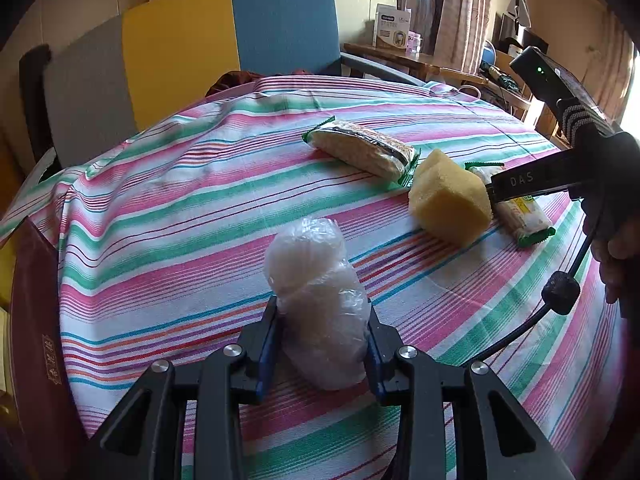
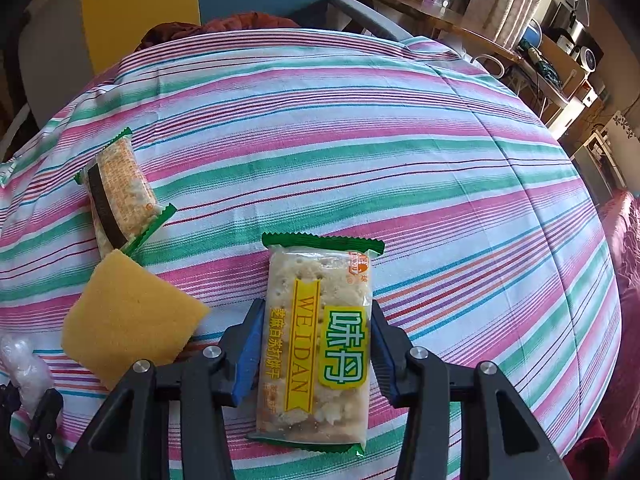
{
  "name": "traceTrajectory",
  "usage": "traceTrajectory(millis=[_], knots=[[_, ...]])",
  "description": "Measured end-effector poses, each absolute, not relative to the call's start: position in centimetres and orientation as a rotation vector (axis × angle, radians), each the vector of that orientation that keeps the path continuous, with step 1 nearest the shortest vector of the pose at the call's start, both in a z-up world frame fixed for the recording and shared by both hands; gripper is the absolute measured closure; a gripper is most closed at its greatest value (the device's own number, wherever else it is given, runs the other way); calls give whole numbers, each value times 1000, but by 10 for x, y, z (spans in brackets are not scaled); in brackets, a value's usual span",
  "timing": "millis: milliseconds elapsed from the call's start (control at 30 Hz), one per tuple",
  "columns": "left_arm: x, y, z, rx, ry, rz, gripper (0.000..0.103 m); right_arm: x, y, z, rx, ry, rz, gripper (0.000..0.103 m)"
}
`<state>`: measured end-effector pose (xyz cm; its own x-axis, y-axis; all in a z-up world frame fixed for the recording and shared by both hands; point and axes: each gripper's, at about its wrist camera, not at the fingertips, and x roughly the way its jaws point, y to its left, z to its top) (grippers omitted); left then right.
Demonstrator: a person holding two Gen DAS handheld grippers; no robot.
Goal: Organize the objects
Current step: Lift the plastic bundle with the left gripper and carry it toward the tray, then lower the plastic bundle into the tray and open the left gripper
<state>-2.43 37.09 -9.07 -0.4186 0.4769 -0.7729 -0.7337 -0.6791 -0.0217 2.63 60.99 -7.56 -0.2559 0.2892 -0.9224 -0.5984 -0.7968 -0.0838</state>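
Note:
My left gripper [image 1: 323, 308] is shut on a crumpled clear plastic bundle [image 1: 316, 280] that stands on the striped tablecloth [image 1: 180, 208]. In the right wrist view, my right gripper [image 2: 317, 306] is shut on a green-edged cracker packet [image 2: 320, 340] lying flat, its pads against the two long sides. A yellow sponge [image 2: 128, 316] lies just left of it, and a second cracker packet [image 2: 118, 196] sits beyond the sponge. The left wrist view shows that second packet [image 1: 362, 152], the sponge [image 1: 450, 200] and the gripped packet [image 1: 524, 216] at the right.
A chair with grey, yellow and blue panels [image 1: 180, 48] stands behind the table. A dark red box [image 1: 36, 340] borders the table's left edge. A wooden side table with a carton [image 1: 392, 26] is at the back right. Red fabric [image 2: 624, 280] lies past the right edge.

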Motion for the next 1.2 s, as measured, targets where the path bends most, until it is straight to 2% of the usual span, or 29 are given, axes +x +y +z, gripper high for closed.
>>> traceTrajectory(millis=[267, 533, 800, 1033, 1200], knots=[[-20, 363, -78, -1020, 398, 2131, 68, 23, 610, -79, -1421, 380, 2105, 55], [-9, 326, -23, -961, 276, 2141, 68, 17, 611, -82, -1410, 356, 2115, 55], [-26, 238, 7, -976, 147, 2245, 68, 15, 608, -82, -1399, 320, 2117, 55], [-59, 136, -5, -1113, 2, 2394, 68, 12, 608, -83, -1398, 304, 2111, 55], [-78, 106, -18, -1210, -59, 2403, 68, 12, 607, -82, -1400, 299, 2108, 55]])
